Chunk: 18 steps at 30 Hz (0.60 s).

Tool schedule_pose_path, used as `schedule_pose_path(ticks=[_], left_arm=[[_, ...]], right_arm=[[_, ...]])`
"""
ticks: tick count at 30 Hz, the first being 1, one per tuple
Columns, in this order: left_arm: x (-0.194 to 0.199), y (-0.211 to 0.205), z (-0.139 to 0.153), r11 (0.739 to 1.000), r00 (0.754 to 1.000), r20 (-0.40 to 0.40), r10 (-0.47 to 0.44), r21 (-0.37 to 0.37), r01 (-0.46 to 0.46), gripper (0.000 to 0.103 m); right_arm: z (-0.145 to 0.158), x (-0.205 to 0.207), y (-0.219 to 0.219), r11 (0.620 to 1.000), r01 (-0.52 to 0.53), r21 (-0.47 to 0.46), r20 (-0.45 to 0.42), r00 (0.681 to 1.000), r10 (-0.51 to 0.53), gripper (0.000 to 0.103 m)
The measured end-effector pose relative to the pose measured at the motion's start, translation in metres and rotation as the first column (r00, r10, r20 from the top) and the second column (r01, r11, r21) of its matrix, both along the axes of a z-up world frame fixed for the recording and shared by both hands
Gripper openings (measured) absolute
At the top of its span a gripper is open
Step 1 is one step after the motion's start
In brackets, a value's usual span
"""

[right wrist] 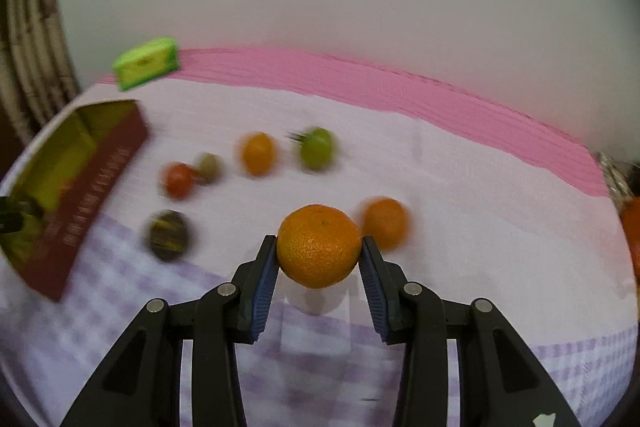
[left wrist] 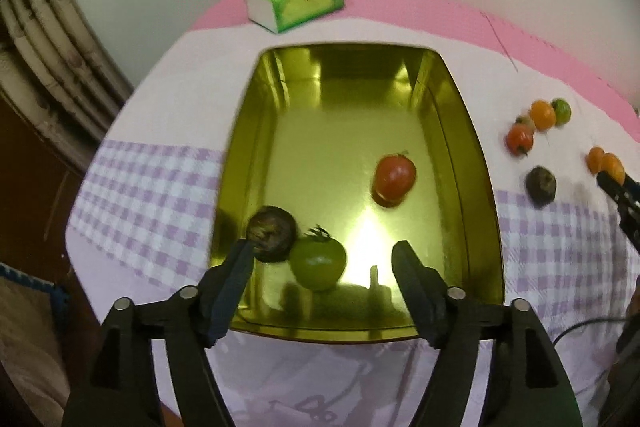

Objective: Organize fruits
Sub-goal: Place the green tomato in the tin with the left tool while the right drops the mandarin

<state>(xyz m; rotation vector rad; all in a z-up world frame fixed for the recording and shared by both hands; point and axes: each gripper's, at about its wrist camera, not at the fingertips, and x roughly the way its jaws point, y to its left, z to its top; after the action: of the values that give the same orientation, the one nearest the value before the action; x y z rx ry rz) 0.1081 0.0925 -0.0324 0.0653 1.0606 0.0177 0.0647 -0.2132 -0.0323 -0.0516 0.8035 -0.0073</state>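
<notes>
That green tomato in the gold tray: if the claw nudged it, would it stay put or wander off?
The green tomato looks round and smooth, so it would probably roll on the shiny tray floor. The dark fruit right beside it might stop it one way. Its glossy skin could slip between pads, and a hard squeeze may bruise it.
</notes>
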Motion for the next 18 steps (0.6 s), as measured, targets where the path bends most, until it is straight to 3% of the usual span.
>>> schedule_pose_path(ticks=[4,8,14,18], left_arm=[[-0.001,0.022,0.012,0.998,0.997,0.038,0.06,-0.005,-0.06,0.073],[-0.005,0.05,0.018,0.989,0.988,0.042,0.15,-0.008,-0.15,0.073],[-0.014,0.089,0.012,0.961,0.961,0.011,0.276,-0.031,-0.276,0.073],[-0.013,0.089,0.007,0.961,0.962,-0.007,0.274,-0.047,-0.274,0.073]], right_arm=[[0.013,0.002,0.044,0.99,-0.125,0.065,0.007,0.992,0.125,0.038],[0.027,0.001,0.102,0.951,-0.285,0.118,0.022,0.959,0.284,0.038],[0.032,0.001,0.173,0.887,-0.451,0.103,0.025,0.892,0.451,0.038],[0.02,0.006,0.198,0.865,-0.497,0.064,-0.018,0.866,0.499,0.038]])
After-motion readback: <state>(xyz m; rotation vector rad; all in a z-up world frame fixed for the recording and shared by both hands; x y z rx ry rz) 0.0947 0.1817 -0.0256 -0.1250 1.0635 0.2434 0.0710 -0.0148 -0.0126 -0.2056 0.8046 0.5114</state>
